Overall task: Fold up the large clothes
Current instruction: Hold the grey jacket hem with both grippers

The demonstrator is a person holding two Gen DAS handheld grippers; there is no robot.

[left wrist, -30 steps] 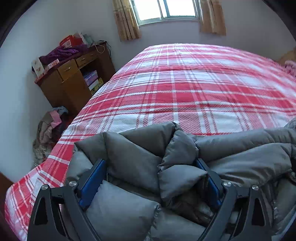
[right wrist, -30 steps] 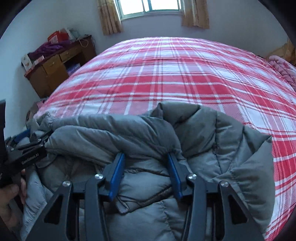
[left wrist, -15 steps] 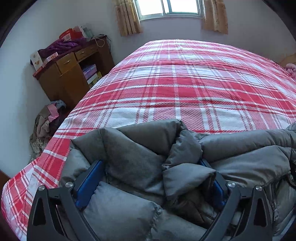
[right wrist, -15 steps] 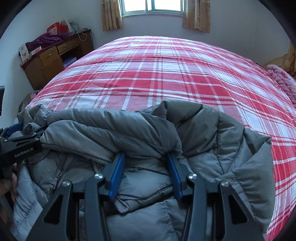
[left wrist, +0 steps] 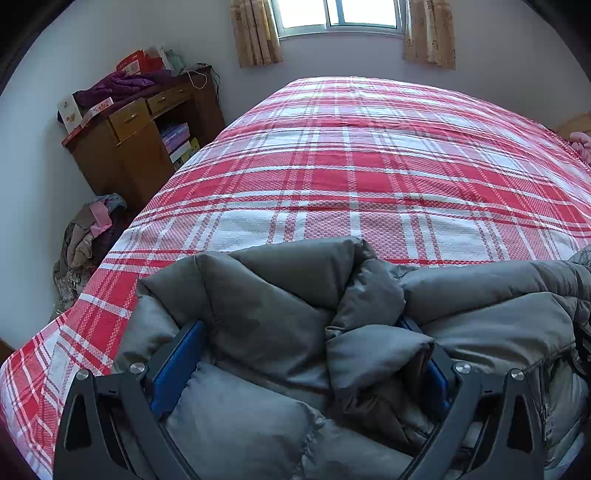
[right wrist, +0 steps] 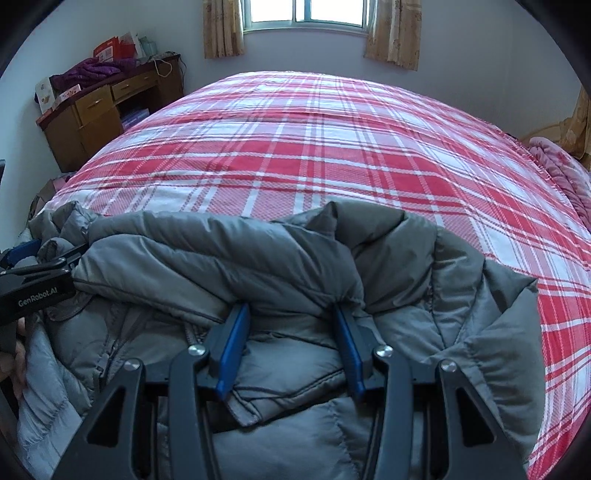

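Observation:
A grey puffer jacket (left wrist: 280,317) lies bunched at the near edge of a bed with a red and white plaid cover (left wrist: 354,177). My left gripper (left wrist: 299,328) has its jaws wide apart with a thick fold of the jacket's left side between them. My right gripper (right wrist: 291,310) has its jaws apart around a fold of the jacket (right wrist: 229,266) on the right side; the fingertips are buried under the fabric. The left gripper's body also shows at the left edge of the right wrist view (right wrist: 33,291).
A wooden desk (left wrist: 136,136) piled with purple clothes and boxes stands against the far left wall. A heap of clothes (left wrist: 88,232) lies on the floor beside the bed. A pink blanket (right wrist: 561,173) lies at the bed's right edge. A window (right wrist: 306,14) with curtains is behind.
Both grippers have shifted slightly with the jacket folds; the views tilt up a little toward the window. The jaw openings look unchanged.

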